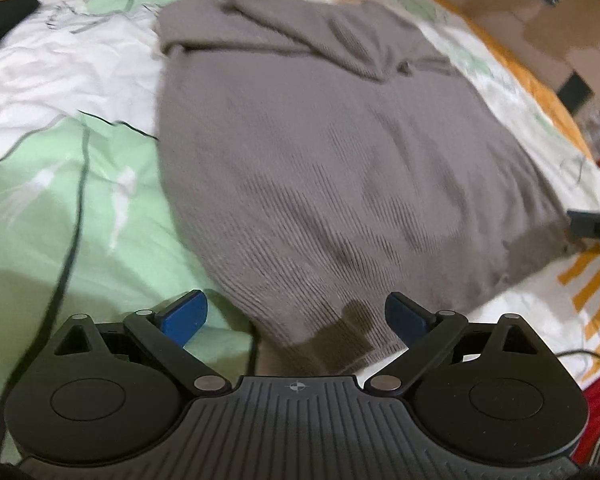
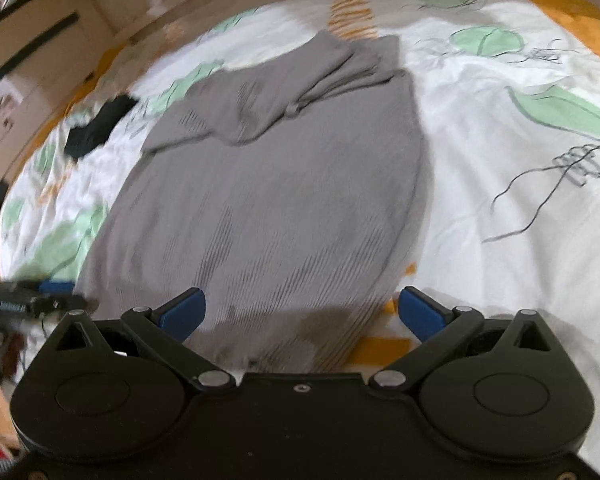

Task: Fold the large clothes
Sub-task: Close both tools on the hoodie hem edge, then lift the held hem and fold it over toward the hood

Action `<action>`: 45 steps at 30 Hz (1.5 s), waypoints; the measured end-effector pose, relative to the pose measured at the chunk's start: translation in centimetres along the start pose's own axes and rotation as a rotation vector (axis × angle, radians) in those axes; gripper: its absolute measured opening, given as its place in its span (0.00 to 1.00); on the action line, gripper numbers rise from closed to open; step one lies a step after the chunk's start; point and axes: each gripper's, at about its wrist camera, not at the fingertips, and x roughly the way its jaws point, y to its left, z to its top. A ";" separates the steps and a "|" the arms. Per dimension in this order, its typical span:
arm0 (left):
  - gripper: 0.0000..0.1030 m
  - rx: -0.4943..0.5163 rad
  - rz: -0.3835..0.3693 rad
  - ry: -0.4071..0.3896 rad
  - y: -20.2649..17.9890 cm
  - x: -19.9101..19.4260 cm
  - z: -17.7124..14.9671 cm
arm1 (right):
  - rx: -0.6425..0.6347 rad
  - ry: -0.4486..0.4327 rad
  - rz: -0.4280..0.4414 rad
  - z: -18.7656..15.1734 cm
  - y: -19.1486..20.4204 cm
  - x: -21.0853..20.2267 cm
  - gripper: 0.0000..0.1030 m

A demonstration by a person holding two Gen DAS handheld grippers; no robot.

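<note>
A large grey ribbed knit garment [image 1: 320, 152] lies spread on the bed, its sleeves folded in over the far part. It also fills the middle of the right wrist view [image 2: 268, 200]. My left gripper [image 1: 296, 314] is open and empty, hovering over the garment's near left hem corner. My right gripper [image 2: 302, 312] is open and empty over the near right hem corner. The right gripper's tip shows at the right edge of the left wrist view [image 1: 594, 222]; the left gripper shows at the left edge of the right wrist view [image 2: 32, 300].
The bed has a white sheet with green leaf and orange prints [image 1: 60, 184] [image 2: 520, 160]. A black cloth [image 2: 96, 128] lies at the far left of the bed, also in the left wrist view [image 1: 8, 12]. Cardboard boxes [image 1: 540, 20] stand beyond the bed.
</note>
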 end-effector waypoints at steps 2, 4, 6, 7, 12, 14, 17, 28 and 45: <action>0.98 -0.004 -0.012 0.022 0.2 0.7 0.2 | -0.014 0.007 -0.003 -0.4 0.2 0.2 1.00; 0.99 -0.020 -0.031 0.038 0.6 1.3 0.5 | -0.010 0.014 -0.005 -0.5 0.2 0.6 1.00; 0.99 -0.027 -0.036 0.048 0.7 1.6 0.7 | 0.020 0.016 0.011 -0.3 -0.1 1.0 1.00; 0.99 -0.030 -0.038 0.050 0.7 1.7 0.7 | 0.034 0.017 0.021 -0.2 -0.3 1.1 1.00; 0.99 -0.040 -0.034 0.058 0.7 1.9 0.7 | 0.106 0.032 0.077 0.2 -1.2 2.5 1.00; 0.99 -0.042 -0.031 0.059 0.7 2.0 0.8 | 0.126 0.039 0.096 0.3 -1.4 3.0 1.00; 0.99 -0.054 -0.028 0.056 0.8 2.0 0.9 | 0.139 0.051 0.113 0.4 -1.5 3.7 1.00; 0.79 -0.151 -0.066 -0.025 1.6 -0.1 -0.4 | 0.162 0.046 0.156 0.3 -1.7 3.1 0.99; 0.07 -0.413 -0.193 -0.170 4.2 -2.1 -0.9 | 0.291 0.074 0.176 0.4 -3.4 3.0 0.17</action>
